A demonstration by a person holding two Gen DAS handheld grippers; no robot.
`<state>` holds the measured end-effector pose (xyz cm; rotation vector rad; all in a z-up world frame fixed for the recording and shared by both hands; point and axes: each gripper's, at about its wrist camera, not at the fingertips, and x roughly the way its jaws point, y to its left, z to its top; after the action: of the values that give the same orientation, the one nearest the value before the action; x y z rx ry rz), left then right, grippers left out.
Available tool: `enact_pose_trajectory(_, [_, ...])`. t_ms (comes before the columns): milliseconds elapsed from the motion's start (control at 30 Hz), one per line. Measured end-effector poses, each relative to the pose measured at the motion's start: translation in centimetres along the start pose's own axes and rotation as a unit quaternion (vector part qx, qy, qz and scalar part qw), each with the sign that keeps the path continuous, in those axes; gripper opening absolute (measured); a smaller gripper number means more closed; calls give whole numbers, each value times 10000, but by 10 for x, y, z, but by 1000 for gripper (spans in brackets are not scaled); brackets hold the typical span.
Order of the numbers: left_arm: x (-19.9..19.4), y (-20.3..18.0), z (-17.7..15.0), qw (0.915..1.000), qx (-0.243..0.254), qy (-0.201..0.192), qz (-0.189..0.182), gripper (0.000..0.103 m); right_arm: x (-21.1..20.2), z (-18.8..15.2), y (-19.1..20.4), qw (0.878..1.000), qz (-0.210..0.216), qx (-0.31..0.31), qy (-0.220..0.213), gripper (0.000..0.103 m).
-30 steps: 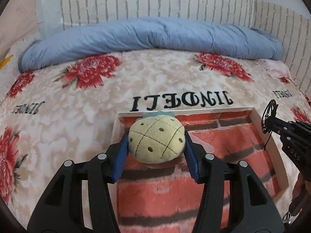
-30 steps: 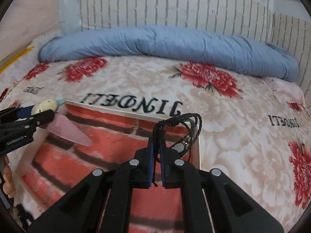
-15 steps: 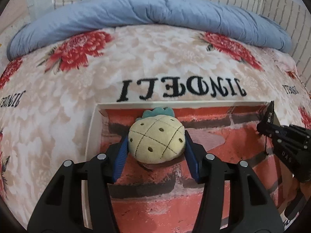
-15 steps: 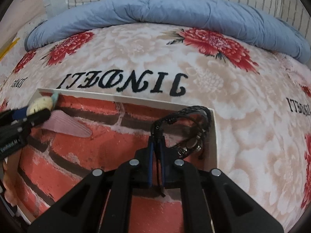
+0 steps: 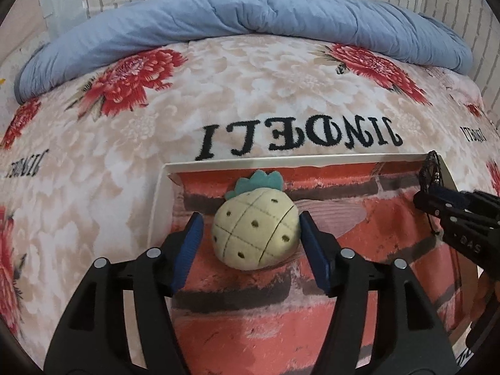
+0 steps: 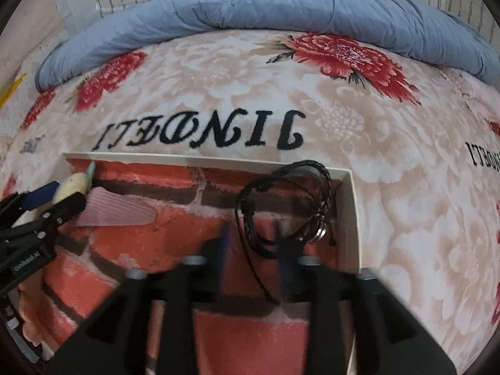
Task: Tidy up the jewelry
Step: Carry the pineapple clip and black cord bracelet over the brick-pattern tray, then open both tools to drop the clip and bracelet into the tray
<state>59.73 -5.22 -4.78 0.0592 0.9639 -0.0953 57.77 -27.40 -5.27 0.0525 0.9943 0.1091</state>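
Observation:
A shallow white-rimmed box (image 5: 281, 160) with a red brick-print floor lies on the bed. A cream pineapple plush clip (image 5: 254, 232) with a pink ribbed tail (image 6: 118, 211) rests in the box's far left part. My left gripper (image 5: 251, 228) is open, its blue pads just apart from the plush on either side. A black braided cord bracelet (image 6: 287, 206) with metal rings lies in the box's far right corner. My right gripper (image 6: 253, 243) is open and motion-blurred, with the bracelet between its fingers. In the left wrist view, the right gripper (image 5: 453, 206) and bracelet (image 5: 429, 172) show at the right.
The box sits on a floral bedspread (image 5: 250, 93) printed with red flowers and black lettering. A rolled blue quilt (image 5: 250, 15) lies along the far side against a striped headboard. A hand shows at the lower right (image 5: 484, 300).
Both grippers lowered toward the box floor and opened. The left let go of the pineapple plush, which now lies in the box; the right let go of the bracelet in the far right corner.

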Motion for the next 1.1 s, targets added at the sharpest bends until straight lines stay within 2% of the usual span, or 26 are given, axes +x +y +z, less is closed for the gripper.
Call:
enact_pose_trajectory(133, [-34,7,-1,9996,-18,-298,20,83,-27,-4,0,9998,125,50,-147,56])
enact_pose_trajectory(300, [-87,24,-14,9977,-101,-655,-128,98,-70,-19,4,9989,35,26,-470,83])
enact_pose_trajectory(400, [-112,37,-27,9971,-214,-722,-94,98,-91,-33,4,9980,12,109,-619,92])
enact_pose_trajectory(500, [-128,53,-41,9967,-428,-664,-173,98,-106,-49,3,9973,-84,184,-701,93])
enact_pose_trajectory(633, [-149,70,-64,9958,-577,-707,-84,98,-120,-70,-3,9963,-236,404,-721,93])
enact_pose_trajectory(867, [-188,77,-107,9936,-488,-974,316,98,-151,-107,-7,9886,-831,644,-1079,93])
enact_pose_trajectory(967, [-199,74,-122,9923,-408,-1116,341,98,-165,-125,-4,9867,-893,628,-1200,93])
enact_pose_trajectory(1100, [-214,64,-148,9910,-171,-1233,481,98,-186,-153,5,9851,-755,487,-1464,93])
